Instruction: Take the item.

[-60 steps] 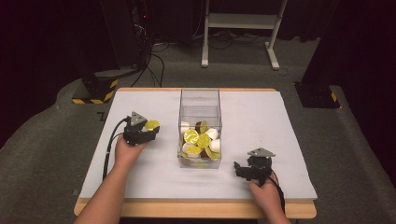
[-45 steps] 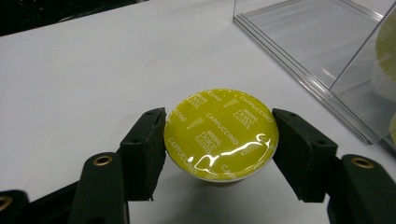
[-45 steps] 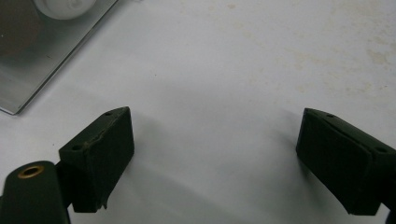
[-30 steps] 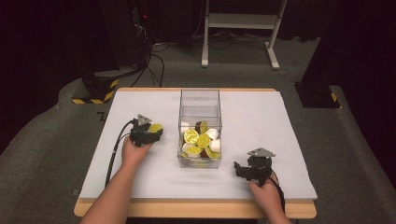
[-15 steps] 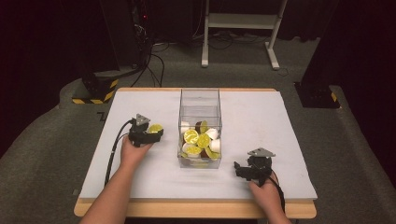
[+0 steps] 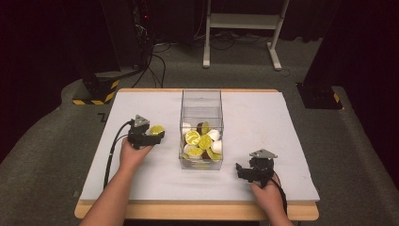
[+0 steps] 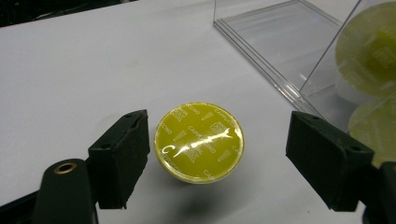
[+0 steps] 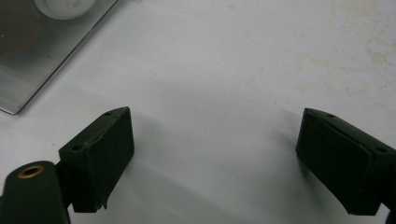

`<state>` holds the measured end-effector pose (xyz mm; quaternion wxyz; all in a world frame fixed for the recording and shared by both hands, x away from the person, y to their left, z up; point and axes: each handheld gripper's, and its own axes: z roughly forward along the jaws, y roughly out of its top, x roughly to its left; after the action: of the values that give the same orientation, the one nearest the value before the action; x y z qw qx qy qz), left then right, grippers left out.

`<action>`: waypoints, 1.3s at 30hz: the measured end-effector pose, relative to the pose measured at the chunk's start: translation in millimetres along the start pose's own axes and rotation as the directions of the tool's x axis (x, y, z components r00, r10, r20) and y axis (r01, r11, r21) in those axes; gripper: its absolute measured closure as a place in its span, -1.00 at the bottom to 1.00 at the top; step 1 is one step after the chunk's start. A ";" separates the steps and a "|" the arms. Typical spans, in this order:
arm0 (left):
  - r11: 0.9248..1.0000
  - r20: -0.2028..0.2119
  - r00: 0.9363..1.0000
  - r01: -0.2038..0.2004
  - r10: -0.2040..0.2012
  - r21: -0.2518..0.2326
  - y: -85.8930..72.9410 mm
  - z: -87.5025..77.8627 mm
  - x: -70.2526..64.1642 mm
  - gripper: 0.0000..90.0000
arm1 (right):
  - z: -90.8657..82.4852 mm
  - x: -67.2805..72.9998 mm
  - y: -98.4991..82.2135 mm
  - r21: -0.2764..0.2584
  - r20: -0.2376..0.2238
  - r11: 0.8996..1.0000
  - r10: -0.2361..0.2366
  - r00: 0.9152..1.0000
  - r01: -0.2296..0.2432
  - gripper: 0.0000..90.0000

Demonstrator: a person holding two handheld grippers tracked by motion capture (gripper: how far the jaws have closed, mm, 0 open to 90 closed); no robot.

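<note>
A white table [image 6: 263, 117] carries a clear plastic box [image 6: 201, 101], its near half heaped with yellow-lidded, white and brown capsules [image 6: 202, 141]; those at the bottom are hard to count through the wall. The left gripper [image 7: 215, 154] has its jaws spread wide around a lone yellow capsule [image 7: 200, 142] lying just left of the box, perhaps brushing one pad. The right gripper [image 8: 215, 163] gapes wide over bare table to the box's right.

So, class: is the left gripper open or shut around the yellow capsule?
Open. The left gripper has its jaws spread wide, with a gap beside the yellow capsule.
</note>
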<state>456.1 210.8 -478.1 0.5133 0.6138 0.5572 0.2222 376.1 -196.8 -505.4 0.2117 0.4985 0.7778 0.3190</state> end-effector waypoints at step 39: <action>0.994 -0.030 0.999 -0.031 0.034 0.107 -71.2 -87.6 25.1 -0.65 | 0.0 0.3 -0.1 0.000 0.001 1.000 -0.001 1.000 0.001 -0.75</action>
<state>356.7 256.7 -515.3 0.4673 0.6456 0.5662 0.2101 376.0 -196.6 -505.5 0.2123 0.4984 0.7778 0.3186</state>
